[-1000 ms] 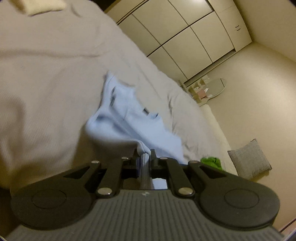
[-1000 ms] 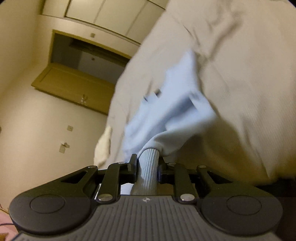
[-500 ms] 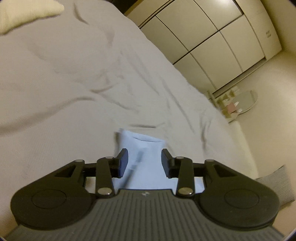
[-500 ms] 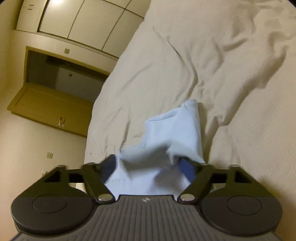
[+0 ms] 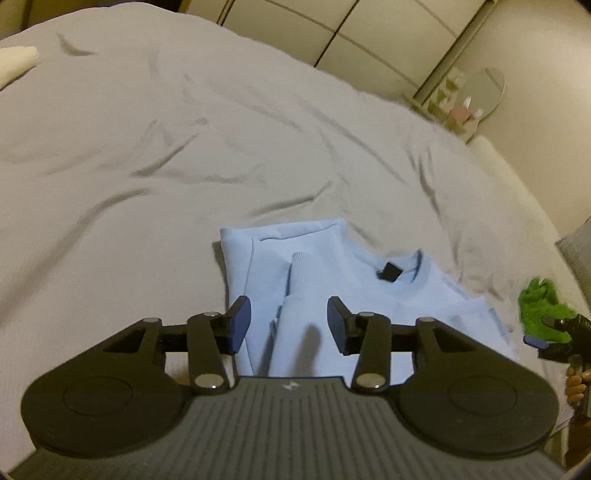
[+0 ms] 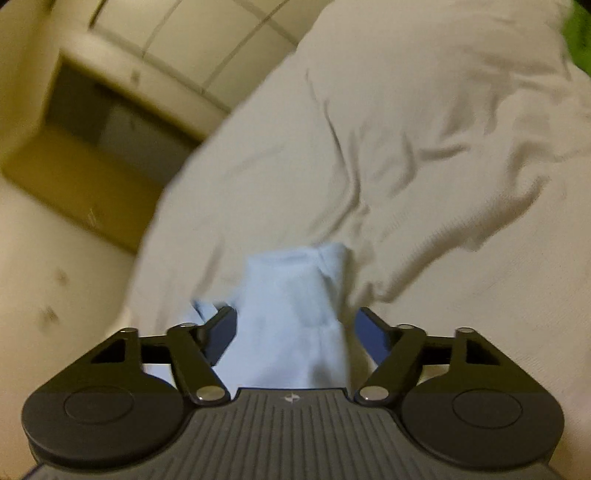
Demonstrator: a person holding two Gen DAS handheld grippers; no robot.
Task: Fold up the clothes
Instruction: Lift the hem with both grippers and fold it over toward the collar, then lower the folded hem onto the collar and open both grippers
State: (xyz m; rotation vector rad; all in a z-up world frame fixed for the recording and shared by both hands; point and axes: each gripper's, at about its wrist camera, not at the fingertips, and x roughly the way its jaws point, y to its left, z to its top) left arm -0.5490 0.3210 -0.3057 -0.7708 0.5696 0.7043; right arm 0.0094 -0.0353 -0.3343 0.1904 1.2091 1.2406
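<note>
A light blue sweatshirt (image 5: 332, 288) lies on the grey bedspread (image 5: 184, 147), its sleeves folded over the body and its collar with a dark label toward the right. My left gripper (image 5: 286, 321) is open just above its near edge, a ribbed cuff (image 5: 299, 273) lying between the fingers' line. My right gripper (image 6: 295, 332) is open too, over the other side of the sweatshirt (image 6: 291, 295). The right gripper also shows at the right edge of the left wrist view (image 5: 554, 336).
A green cloth (image 5: 543, 310) lies on the bed right of the sweatshirt. A cream towel (image 5: 14, 62) sits at the far left. White wardrobe doors (image 5: 332, 33), a small shelf with a mirror (image 5: 469, 99) and a grey cushion (image 5: 580, 251) stand beyond the bed.
Both grippers held the sweatshirt's cuffs a second ago, then opened and let go. The sweatshirt dropped onto the bed with its sleeves folded in. Both grippers have drawn back a little.
</note>
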